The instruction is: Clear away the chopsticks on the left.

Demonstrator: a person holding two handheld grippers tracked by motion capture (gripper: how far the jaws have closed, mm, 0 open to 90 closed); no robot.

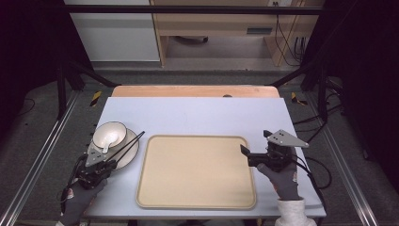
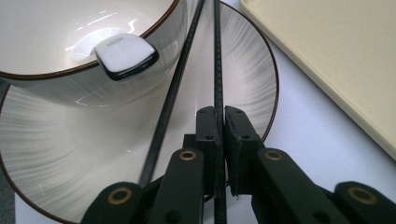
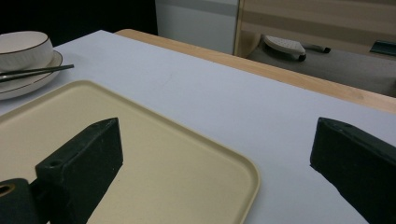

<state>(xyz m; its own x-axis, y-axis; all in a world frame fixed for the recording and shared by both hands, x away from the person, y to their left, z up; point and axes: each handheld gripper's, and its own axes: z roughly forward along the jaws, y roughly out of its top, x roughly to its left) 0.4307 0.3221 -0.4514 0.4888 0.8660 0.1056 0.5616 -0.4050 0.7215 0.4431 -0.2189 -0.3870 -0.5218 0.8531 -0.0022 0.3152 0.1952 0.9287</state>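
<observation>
**A:** A white table [image 1: 197, 115] fills the scene from above, and on it a beige tray [image 1: 196, 172] lies between the two pairs of tongs, well to the right of the left gripper [image 1: 114, 157] and touching distance left of the right gripper [image 1: 244, 153]. What are the right tongs doing?

**B:** They stand wide, nothing between them. In the right gripper view the jaws straddle the tray's [image 3: 140, 154] near corner and bare table [image 3: 261, 116]; whether the left jaw touches the rim cannot be told. A gloved hand [image 1: 282, 181] carries them beside the tray's right edge.

**A:** And beyond the left tongs?

**B:** A striped plate [image 1: 131, 153] with a dark rim, directly ahead of and beneath the jaws. A pale bowl [image 1: 109, 134] sits on its far-left part, and a white spoon [image 1: 107, 141] rests in the bowl, its handle end [image 2: 125, 55] jutting over the bowl's [image 2: 70, 28] lip.

**A:** The smallest item?

**B:** A pair of black chopsticks [image 1: 128, 143] lying across the plate [image 2: 84, 149]. The left gripper [image 2: 220, 116] is clamped narrow on one chopstick [image 2: 217, 60], which runs straight ahead from between the pads; the other chopstick [image 2: 173, 88] lies just left of the jaws, unheld, angling towards the bowl
</observation>
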